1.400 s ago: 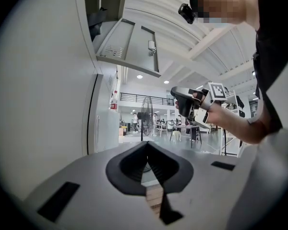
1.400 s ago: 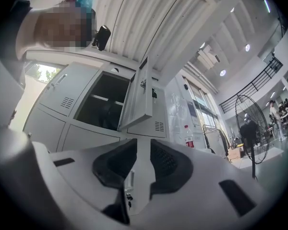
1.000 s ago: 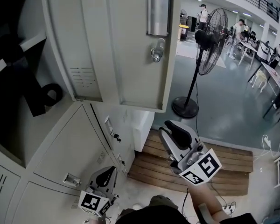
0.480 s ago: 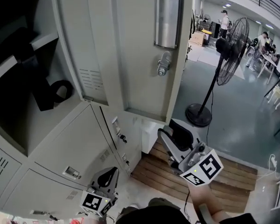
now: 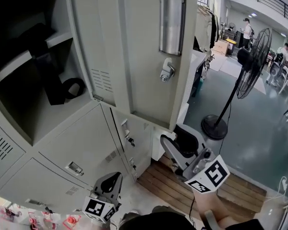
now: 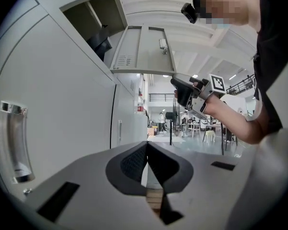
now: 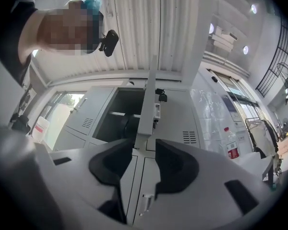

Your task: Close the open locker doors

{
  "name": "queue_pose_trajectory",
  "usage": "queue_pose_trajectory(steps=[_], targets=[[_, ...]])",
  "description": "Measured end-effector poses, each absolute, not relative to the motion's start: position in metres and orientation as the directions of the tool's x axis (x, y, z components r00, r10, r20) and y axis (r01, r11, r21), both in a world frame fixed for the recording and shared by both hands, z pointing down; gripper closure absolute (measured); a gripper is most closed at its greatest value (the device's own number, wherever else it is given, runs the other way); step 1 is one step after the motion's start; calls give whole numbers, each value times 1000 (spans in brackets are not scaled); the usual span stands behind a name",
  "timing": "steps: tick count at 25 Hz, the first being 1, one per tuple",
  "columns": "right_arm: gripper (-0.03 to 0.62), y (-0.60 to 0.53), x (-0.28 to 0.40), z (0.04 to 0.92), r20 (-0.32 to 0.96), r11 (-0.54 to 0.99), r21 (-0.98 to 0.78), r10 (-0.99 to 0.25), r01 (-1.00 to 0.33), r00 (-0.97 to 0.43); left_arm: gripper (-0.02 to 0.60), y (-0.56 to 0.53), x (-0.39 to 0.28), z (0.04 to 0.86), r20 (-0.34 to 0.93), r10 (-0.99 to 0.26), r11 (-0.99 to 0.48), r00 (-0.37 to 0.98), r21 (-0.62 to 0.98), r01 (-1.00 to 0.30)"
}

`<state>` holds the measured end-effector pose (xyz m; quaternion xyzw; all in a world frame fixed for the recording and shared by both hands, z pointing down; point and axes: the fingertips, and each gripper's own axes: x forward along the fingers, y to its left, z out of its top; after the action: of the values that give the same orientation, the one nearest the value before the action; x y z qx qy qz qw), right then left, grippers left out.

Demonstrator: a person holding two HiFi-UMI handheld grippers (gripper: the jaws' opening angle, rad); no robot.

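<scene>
A grey locker bank (image 5: 81, 147) fills the left half of the head view, its lower doors shut. One upper compartment (image 5: 33, 104) stands open at the upper left, with a dark strapped item (image 5: 62, 87) on its floor. The open locker door (image 5: 139, 56) of that compartment swings out across the top centre of the frame, well above both tools, and carries a metal plate (image 5: 172, 25) and a latch (image 5: 166, 71) below it. A pedestal fan (image 5: 249, 66) stands on the floor at the right. A slatted wooden platform (image 5: 173, 186) lies at the lower centre. The right gripper (image 5: 177, 135) is raised at the lower centre, its jaws apart and grasping nothing; in its own view the door's edge shows far off between them. The left gripper (image 5: 114, 177) sits low at the bottom edge, near the closed lower lockers, with its jaws pressed together and empty.
</scene>
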<state>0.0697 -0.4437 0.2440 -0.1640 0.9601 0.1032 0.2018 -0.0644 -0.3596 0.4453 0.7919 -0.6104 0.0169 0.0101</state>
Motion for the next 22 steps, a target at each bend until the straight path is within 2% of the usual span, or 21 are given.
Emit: queue_pose_trajectory(steps=[22], targets=[[448,-412,68,235,-418,982,180,27,-54,-908,572,-306,-30,447,-14,-998,57,-57,36,-998]])
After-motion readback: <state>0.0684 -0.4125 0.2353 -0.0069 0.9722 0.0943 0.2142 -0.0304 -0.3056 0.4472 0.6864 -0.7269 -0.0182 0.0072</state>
